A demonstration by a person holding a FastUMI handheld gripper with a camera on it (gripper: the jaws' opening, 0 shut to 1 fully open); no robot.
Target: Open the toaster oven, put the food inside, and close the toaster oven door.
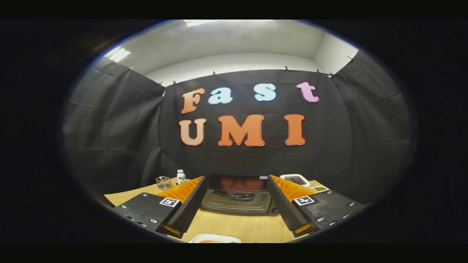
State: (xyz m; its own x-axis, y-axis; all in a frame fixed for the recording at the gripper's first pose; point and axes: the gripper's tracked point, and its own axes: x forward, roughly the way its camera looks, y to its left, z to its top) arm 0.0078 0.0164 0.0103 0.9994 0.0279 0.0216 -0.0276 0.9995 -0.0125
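Note:
The toaster oven (236, 205) stands on the wooden table (248, 226), just beyond my fingers and framed by the gap between them. Its glossy dark top mirrors the wall behind it. A dark handle (234, 195) runs along the upper edge of its front, and the door looks shut. My gripper (237, 179) is open, its fingers spread wide with nothing between them. The rim of a white plate (215, 239) with something orange on it shows on the table nearer than the fingers, mostly cut off.
A white-and-green bottle (181, 177) and a clear glass holder (163, 182) stand at the back left of the table. A white device with a dark top (295, 179) and a small green item (320, 189) lie at the back right. Black cloth walls close in the booth.

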